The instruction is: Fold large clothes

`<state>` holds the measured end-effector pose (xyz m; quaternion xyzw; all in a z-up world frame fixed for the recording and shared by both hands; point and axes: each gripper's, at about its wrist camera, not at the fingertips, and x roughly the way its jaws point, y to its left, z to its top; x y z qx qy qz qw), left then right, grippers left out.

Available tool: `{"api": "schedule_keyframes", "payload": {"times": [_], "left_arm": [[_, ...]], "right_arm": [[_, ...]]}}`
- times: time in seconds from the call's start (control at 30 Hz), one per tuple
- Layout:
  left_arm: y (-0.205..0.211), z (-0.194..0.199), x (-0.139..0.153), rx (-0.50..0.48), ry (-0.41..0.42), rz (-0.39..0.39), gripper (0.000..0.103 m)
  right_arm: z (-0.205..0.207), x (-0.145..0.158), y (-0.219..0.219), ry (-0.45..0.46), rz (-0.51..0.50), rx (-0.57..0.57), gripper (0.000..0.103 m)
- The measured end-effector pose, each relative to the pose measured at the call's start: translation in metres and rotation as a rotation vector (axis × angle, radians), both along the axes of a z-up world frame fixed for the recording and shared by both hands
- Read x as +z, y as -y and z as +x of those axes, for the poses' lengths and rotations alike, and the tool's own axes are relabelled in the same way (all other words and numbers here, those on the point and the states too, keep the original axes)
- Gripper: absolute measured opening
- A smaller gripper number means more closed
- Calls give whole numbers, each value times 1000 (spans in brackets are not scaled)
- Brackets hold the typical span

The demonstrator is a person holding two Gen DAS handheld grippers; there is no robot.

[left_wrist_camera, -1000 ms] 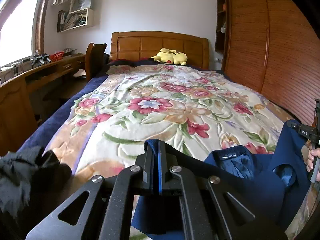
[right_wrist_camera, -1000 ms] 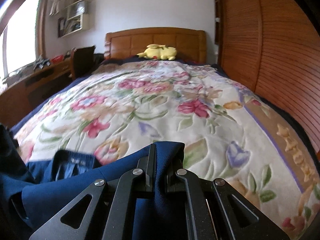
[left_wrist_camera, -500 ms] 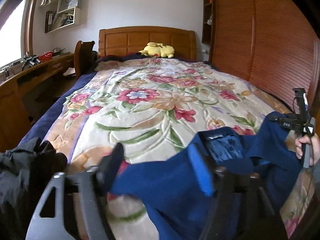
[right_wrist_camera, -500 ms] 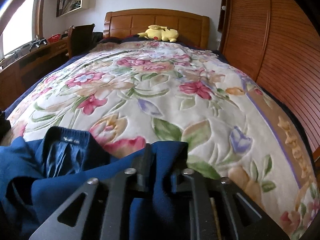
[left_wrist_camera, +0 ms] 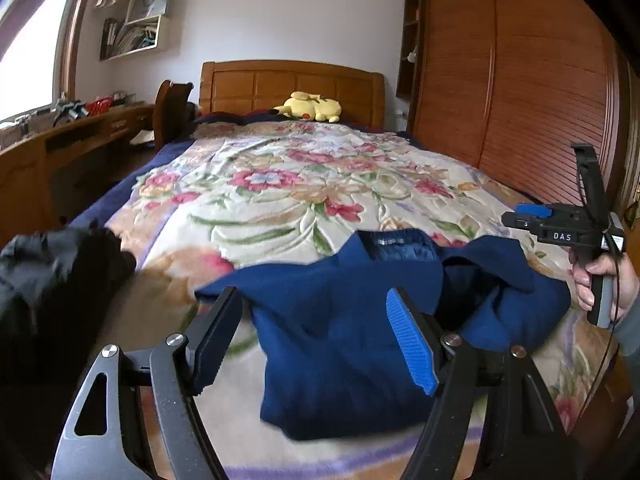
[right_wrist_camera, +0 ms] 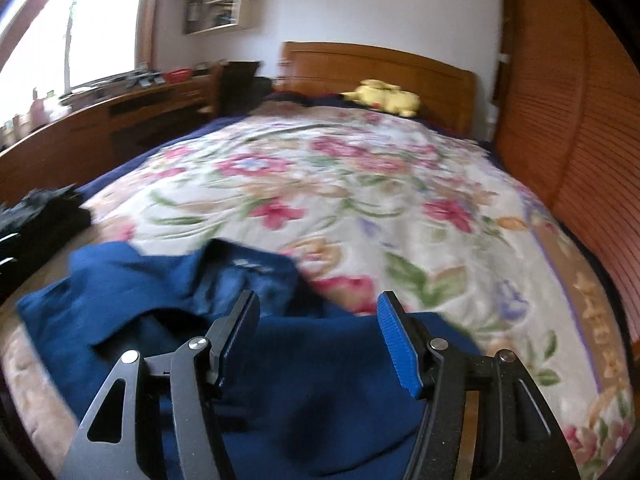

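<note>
Navy garment (left_wrist_camera: pixel 344 328) lies bunched on the near end of the bed (left_wrist_camera: pixel 280 184), its long axis running left to right, collar on the far side. My left gripper (left_wrist_camera: pixel 316 340) and right gripper (right_wrist_camera: pixel 318 338) both gape wide just above it, holding nothing, each nearest its own end.

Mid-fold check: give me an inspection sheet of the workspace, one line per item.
Surface: floral quilted bedspread on the bed, wrinkled.
Job's things: navy blue garment lying crumpled at the near end, collar label up.
Clutter: black clothing heap at near left; yellow plush toy by the headboard.
Grippers: left gripper open; right gripper open; both above the garment.
Cables: thin cord on the right gripper's handle.
Surroundings: wooden desk left, slatted wardrobe right.
</note>
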<state>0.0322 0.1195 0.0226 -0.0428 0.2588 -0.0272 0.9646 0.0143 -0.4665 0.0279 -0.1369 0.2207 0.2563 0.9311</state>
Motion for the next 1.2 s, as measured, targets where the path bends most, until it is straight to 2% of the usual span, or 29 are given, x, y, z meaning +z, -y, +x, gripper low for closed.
{"api": "schedule_keyframes", "payload": {"times": [0.17,0.33,0.7,0.9,0.93,1.0,1.07,1.2], "left_arm": [[-1,-9,-12,0,-13,-6,75],[-7,-14,-28,-1,-24,-9,75],[-11,-7,-51,-13,-68,-8,75],[-9,-6,-56,-26,-82,1,75],[-10,-6,-57,-28,-84,-1,75],[-10,-6,-58,-28,-90,-5,75],[-9,-5,-58,-29,-93,-7,75],[-9,-5,-59,-34,-92,-5,75]], "right_arm": [[-27,-13,-26,-33,-33,124,63],[-32,-27,-47,-80,-59,205,63],[0,-47,-76,-164,-200,233,63],[11,-51,-96,-186,-229,239,63],[10,-53,-98,-184,-239,249,58],[9,-53,-102,-182,-249,282,28],[7,-53,-105,-166,-265,304,10],[4,-37,-106,-69,-255,288,7]]}}
